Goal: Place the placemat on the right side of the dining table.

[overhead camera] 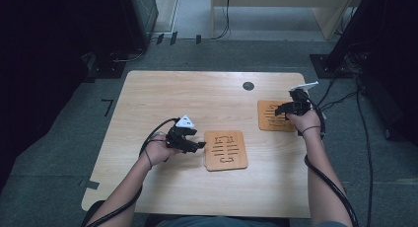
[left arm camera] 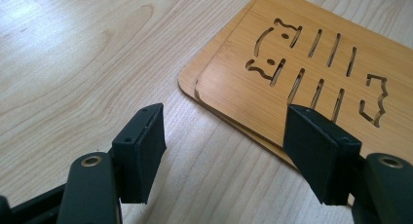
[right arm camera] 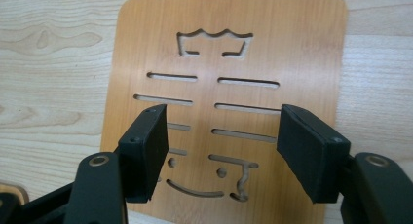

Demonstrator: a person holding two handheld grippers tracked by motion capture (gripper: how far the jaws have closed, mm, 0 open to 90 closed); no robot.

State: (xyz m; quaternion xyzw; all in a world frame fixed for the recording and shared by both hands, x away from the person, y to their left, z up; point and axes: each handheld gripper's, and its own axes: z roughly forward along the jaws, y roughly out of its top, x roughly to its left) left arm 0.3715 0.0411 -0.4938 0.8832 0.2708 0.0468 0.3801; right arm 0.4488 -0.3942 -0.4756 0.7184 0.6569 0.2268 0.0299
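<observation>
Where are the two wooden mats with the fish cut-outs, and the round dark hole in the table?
Near mat (overhead camera: pixel 226 150): high view, on its slotted middle.
Far mat (right arm camera: pixel 302 48): right gripper view, on plain wood right of the crown-shaped tail cut-out.
Hole (overhead camera: pixel 248 86): high view, on its dark centre.

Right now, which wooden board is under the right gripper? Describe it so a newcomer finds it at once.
Start at the light wooden table and go to its far right edge, just right of the round black hole. The fish-bone cutout board lies flat there under the open right gripper. Unlike the near-centre stack by the left gripper, which is two boards, this is a single one.
</observation>
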